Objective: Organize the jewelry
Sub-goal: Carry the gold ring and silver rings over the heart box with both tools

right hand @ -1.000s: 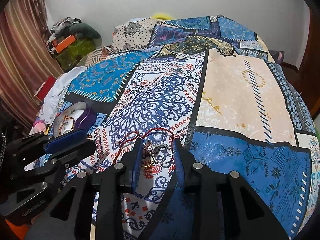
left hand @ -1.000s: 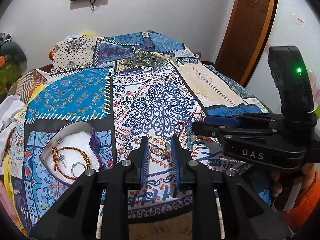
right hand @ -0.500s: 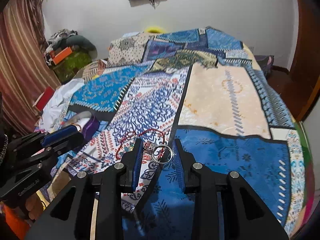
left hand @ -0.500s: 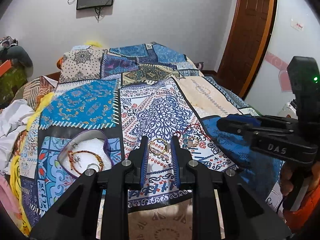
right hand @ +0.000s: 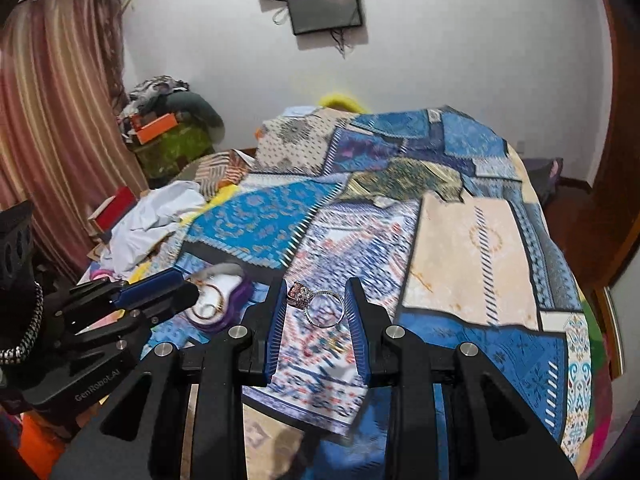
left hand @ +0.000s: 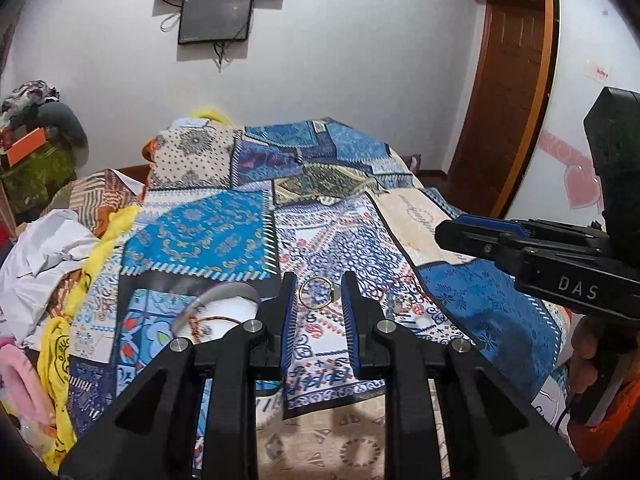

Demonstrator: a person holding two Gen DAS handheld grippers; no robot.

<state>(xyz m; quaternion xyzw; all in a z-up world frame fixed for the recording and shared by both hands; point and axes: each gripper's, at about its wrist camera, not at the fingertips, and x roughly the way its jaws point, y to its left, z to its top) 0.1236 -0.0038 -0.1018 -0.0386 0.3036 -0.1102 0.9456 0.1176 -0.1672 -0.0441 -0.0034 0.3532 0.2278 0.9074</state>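
Observation:
My left gripper [left hand: 318,298] is shut on a thin gold ring [left hand: 316,298] and holds it up above the patterned bedspread [left hand: 208,236]. My right gripper [right hand: 319,304] is shut on a silver ring with a pink stone [right hand: 316,302], also lifted off the bed. The purple heart-shaped jewelry box [left hand: 224,308] with white lining lies on the bed left of my left gripper, half hidden by its finger; a red-and-gold bracelet [left hand: 204,322] lies in it. The box also shows in the right wrist view [right hand: 224,300]. A red cord necklace [left hand: 400,292] lies on the bed between the grippers.
The right gripper's body [left hand: 540,256] crosses the right of the left wrist view; the left gripper's body [right hand: 104,312] crosses the left of the right view. White cloth [left hand: 44,256] and yellow fabric [left hand: 60,344] crowd the bed's left edge. A wooden door [left hand: 508,92] stands at the right.
Both grippers have risen and pulled back from the bedspread, each carrying its ring. The necklace and the box stayed on the bed.

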